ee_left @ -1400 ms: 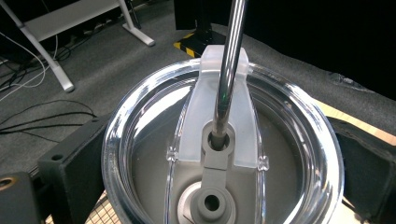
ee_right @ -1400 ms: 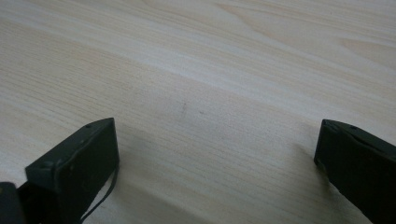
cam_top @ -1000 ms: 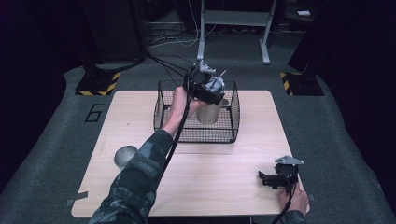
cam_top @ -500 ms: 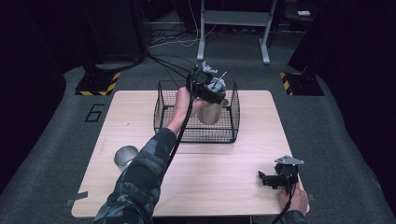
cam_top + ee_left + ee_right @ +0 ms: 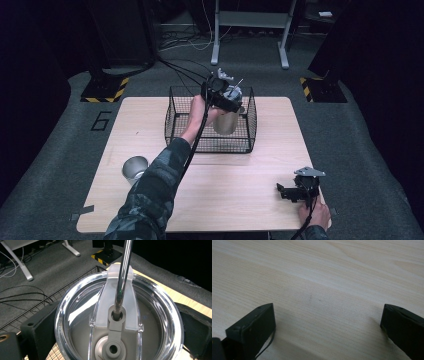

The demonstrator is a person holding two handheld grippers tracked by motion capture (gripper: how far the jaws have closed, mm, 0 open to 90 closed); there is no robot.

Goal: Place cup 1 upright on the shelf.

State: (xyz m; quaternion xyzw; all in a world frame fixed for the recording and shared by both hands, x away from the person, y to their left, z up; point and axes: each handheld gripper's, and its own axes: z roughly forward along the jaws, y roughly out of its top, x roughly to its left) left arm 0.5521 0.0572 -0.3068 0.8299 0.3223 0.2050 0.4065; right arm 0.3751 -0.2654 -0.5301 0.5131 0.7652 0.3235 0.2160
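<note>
Steel, with a clear plastic lid, the tumbler (image 5: 226, 120) hangs over the black wire basket (image 5: 210, 142) that stands at the far middle of the wooden table (image 5: 240, 200). The left gripper (image 5: 223, 97) grips it near the top, its two black jaws pressed against opposite sides of the lid's rim. In the left gripper view the lid (image 5: 75, 315) sits squarely between those jaws, right under the camera, and a metal straw (image 5: 122, 277) rises through the hole in its frosted slider. In the high view the tumbler's body lies within the basket's outline, toward the far right part; whether its base touches the wire floor cannot be told.

The right gripper (image 5: 290, 192) rests on the table's near right corner, well apart from the basket. Its jaws stand wide apart with only bare wood between them. A second steel cup (image 5: 135, 167) stands near the table's near left edge.
</note>
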